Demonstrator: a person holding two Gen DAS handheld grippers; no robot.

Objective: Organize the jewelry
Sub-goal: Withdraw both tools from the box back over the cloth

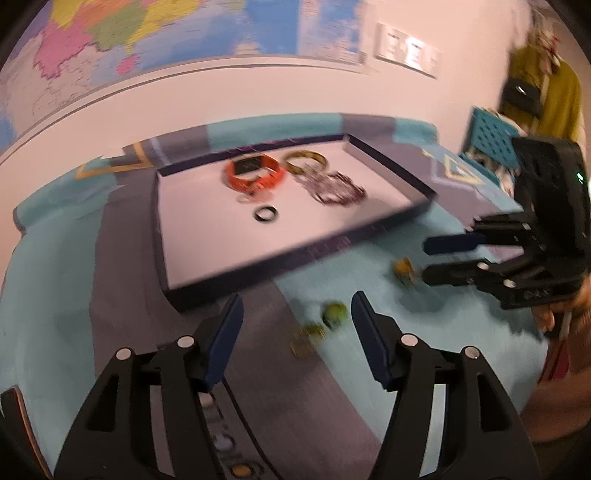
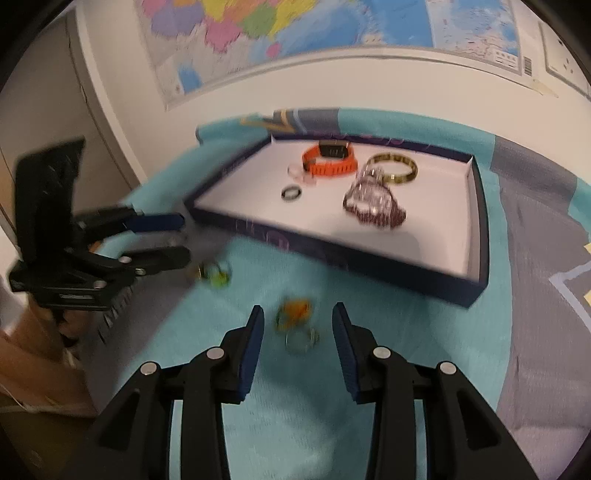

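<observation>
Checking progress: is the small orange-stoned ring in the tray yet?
Out. The orange-stoned ring lies on the teal cloth, outside the white-lined tray.

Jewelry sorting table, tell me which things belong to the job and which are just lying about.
Job:
tray
orange watch
gold bangle
beaded bracelet
dark ring
green-yellow piece
orange piece

Lying about:
wall map
teal cloth
blue basket

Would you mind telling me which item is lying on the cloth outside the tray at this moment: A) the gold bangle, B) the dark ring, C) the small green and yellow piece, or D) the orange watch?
C: the small green and yellow piece lies on the teal cloth in front of the tray, between the fingers of the open left gripper.
</observation>
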